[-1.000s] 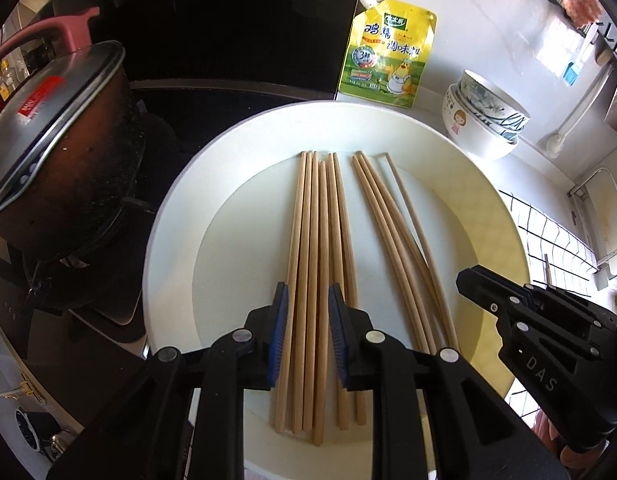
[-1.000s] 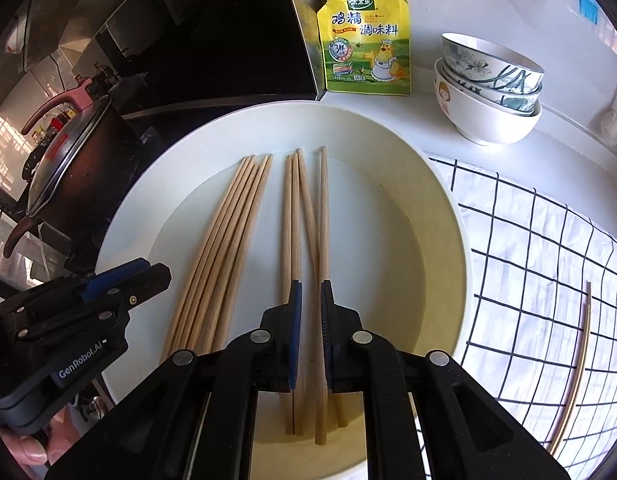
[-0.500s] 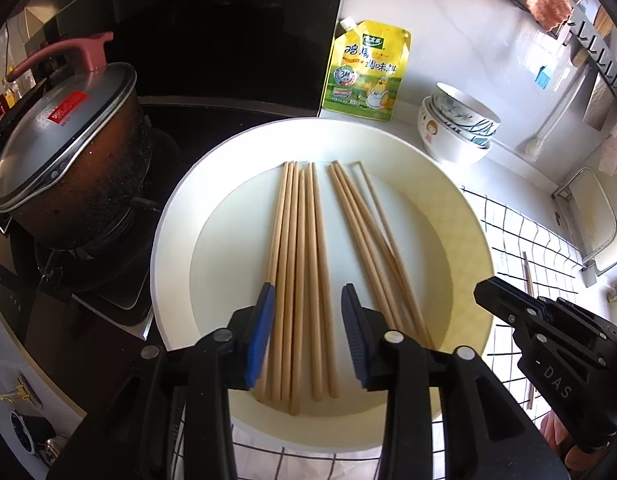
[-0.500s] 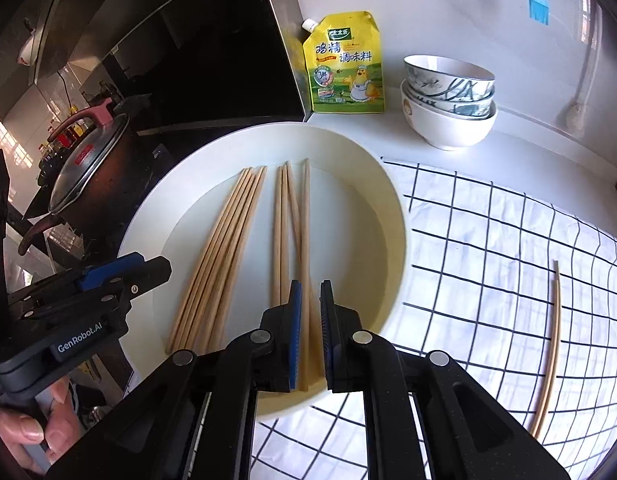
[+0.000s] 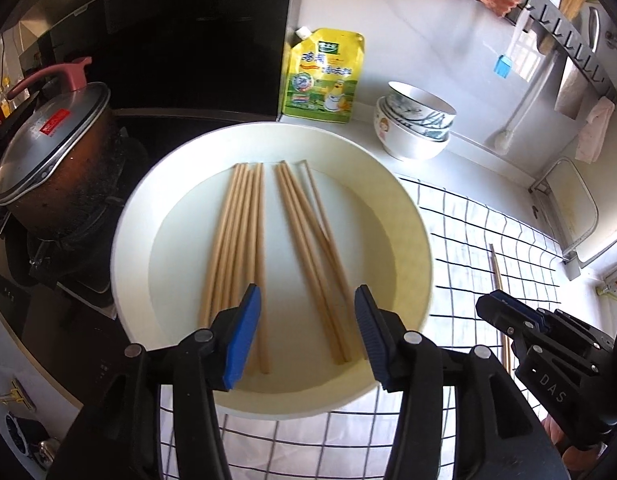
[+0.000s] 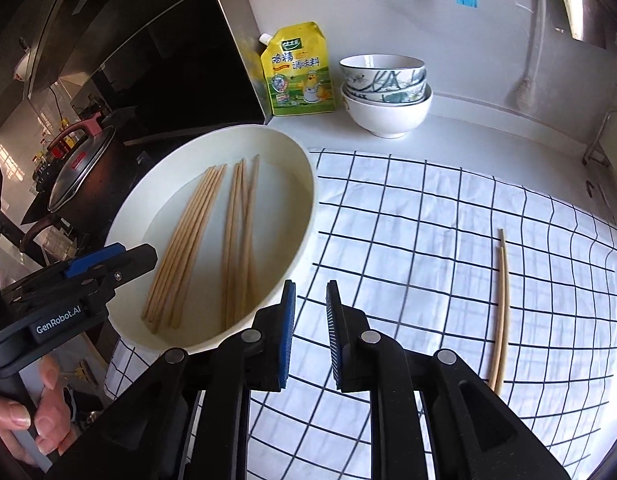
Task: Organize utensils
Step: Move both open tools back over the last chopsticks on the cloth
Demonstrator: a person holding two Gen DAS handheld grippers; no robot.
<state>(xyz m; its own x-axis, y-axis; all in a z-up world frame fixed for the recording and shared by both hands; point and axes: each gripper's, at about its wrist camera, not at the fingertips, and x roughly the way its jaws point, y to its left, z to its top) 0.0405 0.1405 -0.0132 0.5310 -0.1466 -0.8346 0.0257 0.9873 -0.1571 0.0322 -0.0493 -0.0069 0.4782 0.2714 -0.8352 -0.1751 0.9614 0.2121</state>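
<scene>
Chopsticks (image 5: pixel 244 248), two bundles, lay in plate (image 5: pixel 404 216) ahead of left tongs (image 5: pixel 306 336) and right tongs (image 6: pixel 310 336), both since drawn back, empty, jaws opening: sorted, released, one pair (image 6: pixel 502 304) remaining on cloth (image 6: pixel 428 220)

The left gripper (image 5: pixel 307 334) hides the chopsticks' (image 5: pixel 232 240) near ends, and their shafts look motion-blurred.

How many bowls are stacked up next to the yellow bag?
3. The bowls sit in one stack on the counter, right of the yellow bag: a plain white one at the bottom, two patterned ones nested above. More could hide inside.
</scene>
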